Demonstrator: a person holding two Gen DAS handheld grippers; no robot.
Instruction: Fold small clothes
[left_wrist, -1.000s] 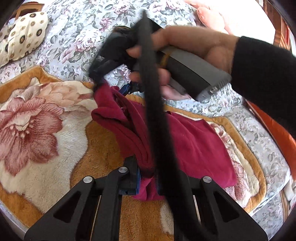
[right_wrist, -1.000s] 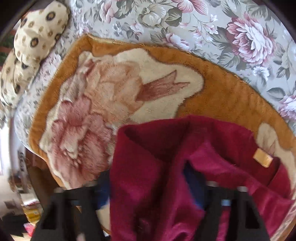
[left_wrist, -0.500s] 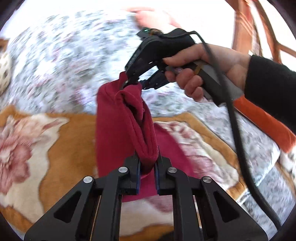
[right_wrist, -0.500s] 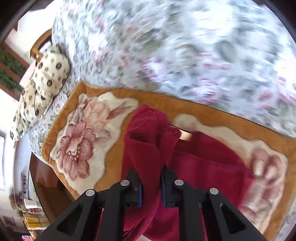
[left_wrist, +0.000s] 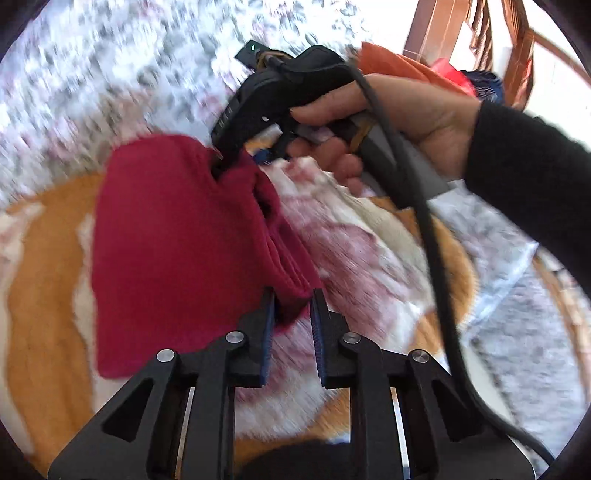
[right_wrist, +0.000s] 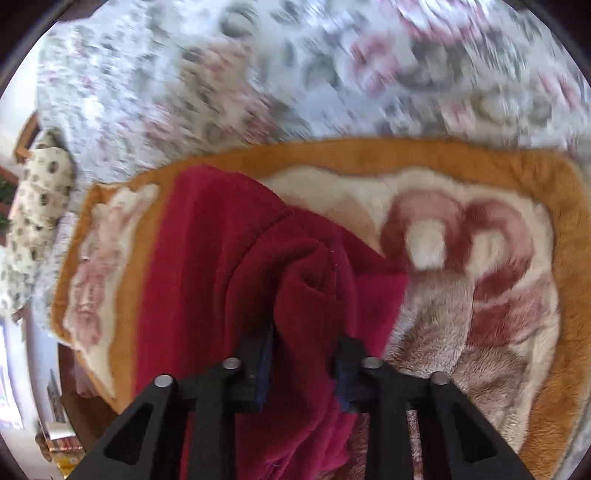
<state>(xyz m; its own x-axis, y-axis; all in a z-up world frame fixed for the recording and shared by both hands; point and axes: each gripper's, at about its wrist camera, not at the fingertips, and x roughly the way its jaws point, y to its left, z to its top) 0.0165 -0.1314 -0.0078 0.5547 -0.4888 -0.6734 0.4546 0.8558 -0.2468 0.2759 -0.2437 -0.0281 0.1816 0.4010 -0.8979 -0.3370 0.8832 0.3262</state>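
A dark red fleece garment (left_wrist: 173, 236) hangs stretched between my two grippers above an orange and cream flowered blanket (left_wrist: 44, 314). My left gripper (left_wrist: 291, 306) is shut on one edge of it. My right gripper (left_wrist: 236, 155), held by a hand in a black sleeve, is shut on the opposite edge. In the right wrist view the garment (right_wrist: 229, 280) bunches between the jaws of my right gripper (right_wrist: 304, 339) and drapes down to the left over the blanket (right_wrist: 480, 258).
A floral bedspread (right_wrist: 258, 74) lies beyond the blanket. A spotted cream pillow (right_wrist: 37, 206) sits at the far left. Orange and red cloths (left_wrist: 406, 66) and a wooden chair frame (left_wrist: 480, 33) stand behind the right hand. A black cable (left_wrist: 432, 258) hangs from the right gripper.
Both grippers have lifted the red garment off the blanket and swung it round to the left, so it now hangs as a flat panel. The views are motion-blurred.
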